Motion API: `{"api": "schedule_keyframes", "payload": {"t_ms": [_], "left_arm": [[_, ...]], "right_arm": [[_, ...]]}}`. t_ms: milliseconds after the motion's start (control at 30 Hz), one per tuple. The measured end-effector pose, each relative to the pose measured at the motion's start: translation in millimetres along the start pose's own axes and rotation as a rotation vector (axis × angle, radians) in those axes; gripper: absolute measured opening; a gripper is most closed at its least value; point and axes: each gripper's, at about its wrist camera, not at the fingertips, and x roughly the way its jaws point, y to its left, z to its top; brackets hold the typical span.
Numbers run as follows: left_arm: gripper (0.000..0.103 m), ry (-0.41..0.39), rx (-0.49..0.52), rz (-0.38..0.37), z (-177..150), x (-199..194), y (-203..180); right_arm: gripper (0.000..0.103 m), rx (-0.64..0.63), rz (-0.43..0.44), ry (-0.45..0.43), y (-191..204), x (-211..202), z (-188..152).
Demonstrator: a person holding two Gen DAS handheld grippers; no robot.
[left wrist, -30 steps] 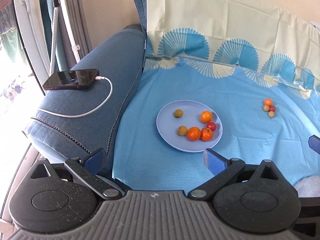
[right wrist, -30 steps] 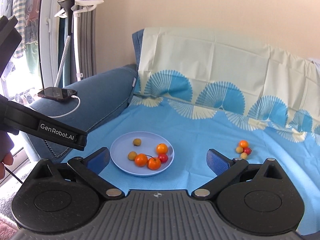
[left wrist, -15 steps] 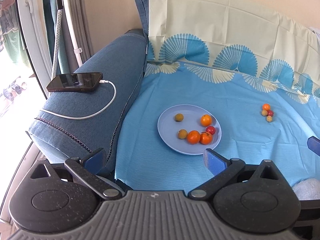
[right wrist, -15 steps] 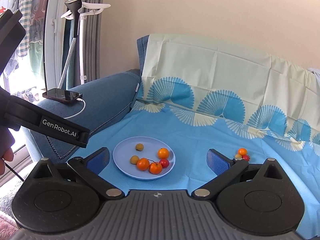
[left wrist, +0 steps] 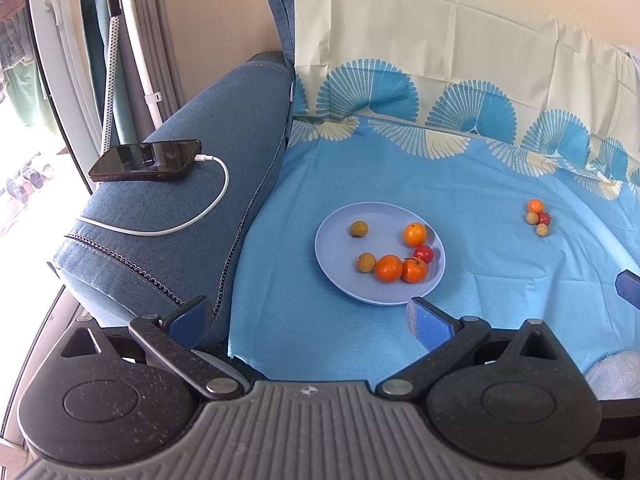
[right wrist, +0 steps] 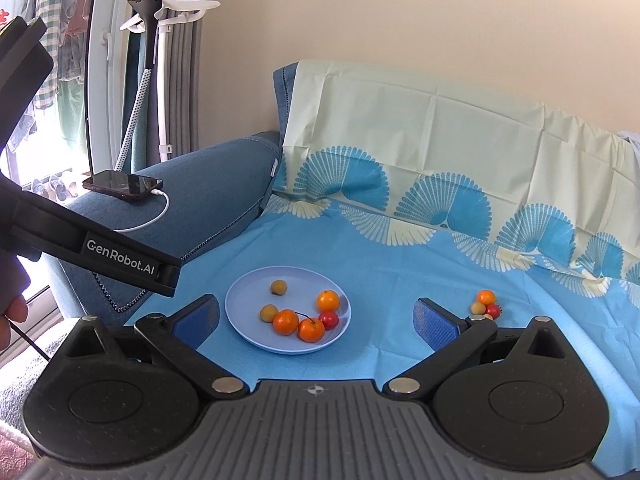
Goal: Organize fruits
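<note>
Ahead of the left hand-held gripper point(left wrist: 308, 316), its fingers spread apart and empty, a plate point(left wrist: 332, 236) holds six fruits. Farther right of the right hand-held gripper point(right wrist: 316, 316), also spread, a small cluster point(right wrist: 485, 305), seemingly four fruits, awaits moving from the sofa cover point(right wrist: 400, 264).

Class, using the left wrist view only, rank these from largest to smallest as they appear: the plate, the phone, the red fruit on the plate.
1. plate
2. phone, only slightly narrower and farther away, so true size is unsure
3. red fruit
</note>
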Motion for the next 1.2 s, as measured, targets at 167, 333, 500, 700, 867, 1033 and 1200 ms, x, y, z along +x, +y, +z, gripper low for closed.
{"api": "schedule_keyframes", "payload": {"t_ms": [167,333,500,700,867,1033,1200], "left_arm": [[0.103,0.010,0.009,0.000,0,4,-2],[0.103,0.022,0.021,-0.001,2,10,-8],[0.103,0.034,0.036,-0.007,7,18,-19],[0.103,0.077,0.077,-0.018,13,38,-42],[0.103,0.130,0.117,-0.048,21,63,-71],[0.103,0.168,0.171,-0.069,37,92,-108],[0.103,0.207,0.181,-0.074,67,132,-144]], "right_arm": [[0.102,0.005,-0.001,0.010,-1,4,1],[0.102,0.009,-0.004,0.020,-2,9,0],[0.102,0.023,-0.020,0.029,-9,13,-3],[0.102,0.075,-0.047,0.062,-30,23,-12],[0.102,0.154,-0.121,0.087,-66,43,-25],[0.102,0.244,-0.268,0.092,-124,76,-41],[0.102,0.310,-0.405,0.112,-192,139,-58]]}}
